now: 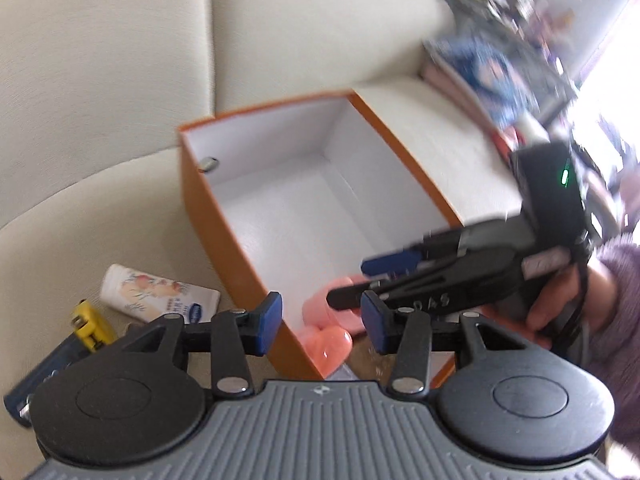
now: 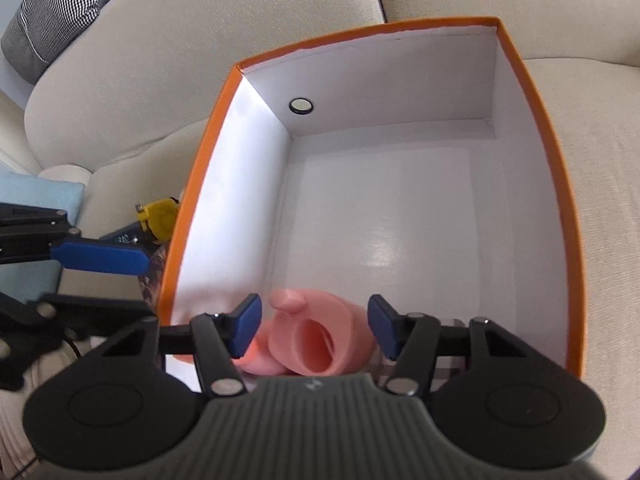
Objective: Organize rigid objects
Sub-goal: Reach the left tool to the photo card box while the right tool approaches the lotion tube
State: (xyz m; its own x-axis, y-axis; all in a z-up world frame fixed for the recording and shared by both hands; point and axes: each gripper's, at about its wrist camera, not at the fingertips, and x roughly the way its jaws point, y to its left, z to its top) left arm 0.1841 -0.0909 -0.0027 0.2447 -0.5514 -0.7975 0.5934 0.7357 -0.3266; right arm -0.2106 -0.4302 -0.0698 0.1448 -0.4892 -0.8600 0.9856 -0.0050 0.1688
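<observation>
An orange box with a white interior is seen standing on a cream sofa, filling the centre of the right wrist view. At the lower centre of that view, inside the box against its near wall, a pink moulded object is seen lying, with a second, heart-shaped pink piece shown beside it at the lower centre of the left wrist view. The right claw is held just above the pink object with its blue pads spread apart and nothing between them; whether the pads touch the object cannot be told. The left claw is likewise spread wide and empty, poised over the near corner of the box. Outside the box, at the lower left of the left wrist view, a white tube and a yellow-and-blue tool are seen lying on the sofa cushion. The tube is judged light, somewhat yielding and smooth, so a grip across its middle is preferred. The tool is judged stiffer and probably heavier; its dark body would best be taken crosswise. The pink pieces look glossy and possibly slippery, so their broad flanks would be favoured.
</observation>
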